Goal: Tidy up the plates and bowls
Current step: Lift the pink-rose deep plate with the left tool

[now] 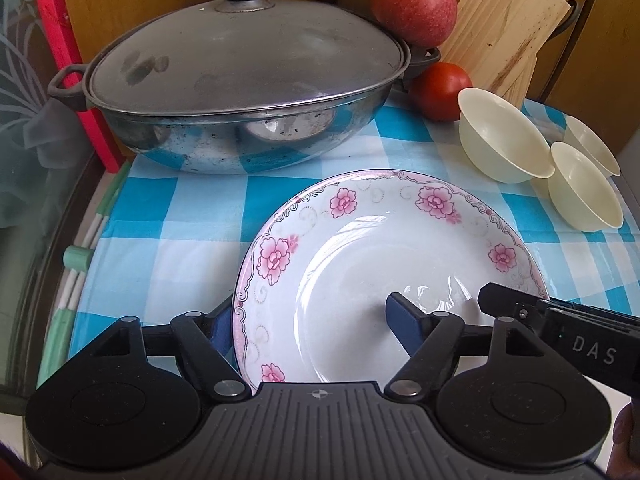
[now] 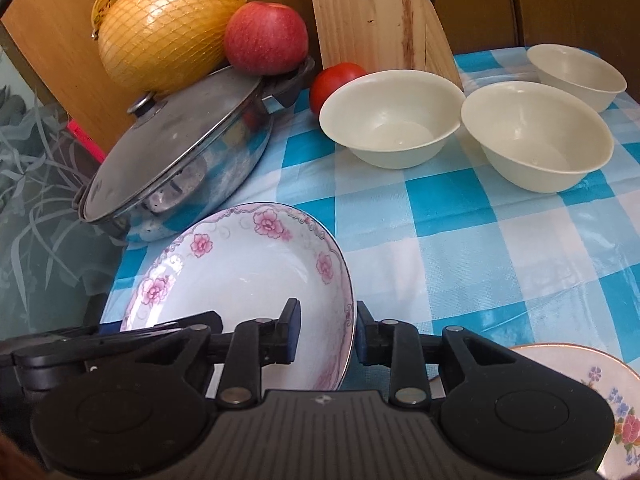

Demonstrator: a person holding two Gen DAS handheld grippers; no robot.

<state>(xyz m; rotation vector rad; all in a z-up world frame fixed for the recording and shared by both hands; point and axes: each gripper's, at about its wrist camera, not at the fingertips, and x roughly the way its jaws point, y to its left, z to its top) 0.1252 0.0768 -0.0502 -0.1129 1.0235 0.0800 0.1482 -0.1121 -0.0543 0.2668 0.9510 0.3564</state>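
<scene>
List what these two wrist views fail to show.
- White pink-flowered plate: near rim hidden by the left tongs body, left wrist view.
- Second floral plate with orange rim: cut off by the right wrist frame edge and the right tongs.
- Steel lidded pan: contents hidden by its lid.

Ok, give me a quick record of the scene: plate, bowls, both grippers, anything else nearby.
plate: pink-flowered plate on the checked cloth, in front of the lidded pot
left gripper: open, fingers either side of the plate's near rim
right gripper: fingers either side of the plate's right rim; whether it grips cannot be told
bowls: three, cream, upright, unstacked
second plate: floral, near right, partly hidden
</scene>
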